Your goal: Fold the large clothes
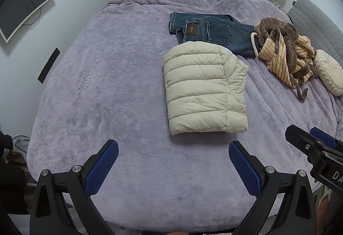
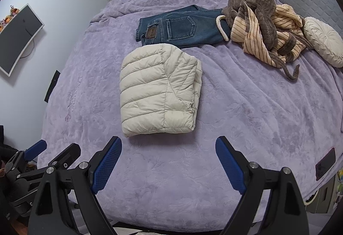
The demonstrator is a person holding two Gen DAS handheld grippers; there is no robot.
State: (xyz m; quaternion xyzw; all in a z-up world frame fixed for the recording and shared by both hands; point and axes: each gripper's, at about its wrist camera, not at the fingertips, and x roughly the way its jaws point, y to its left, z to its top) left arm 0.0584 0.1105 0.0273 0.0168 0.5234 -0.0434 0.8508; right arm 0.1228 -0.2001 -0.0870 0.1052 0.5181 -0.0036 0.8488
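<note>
Lying folded in a puffy, ribbed square on the fuzzy purple bed cover (image 1: 107, 89) is a cream jacket (image 1: 203, 89). Behind it are stiff blue jeans (image 1: 214, 31) with a brown tag too small to read, touching a crumpled striped robe (image 1: 283, 46). Left tongs (image 1: 173, 149) and right tongs (image 2: 168, 145) are wide open, holding nothing

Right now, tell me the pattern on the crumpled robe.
The robe is peach with thin dark stripes and brown plush trim, clearest in the right wrist view.
</note>
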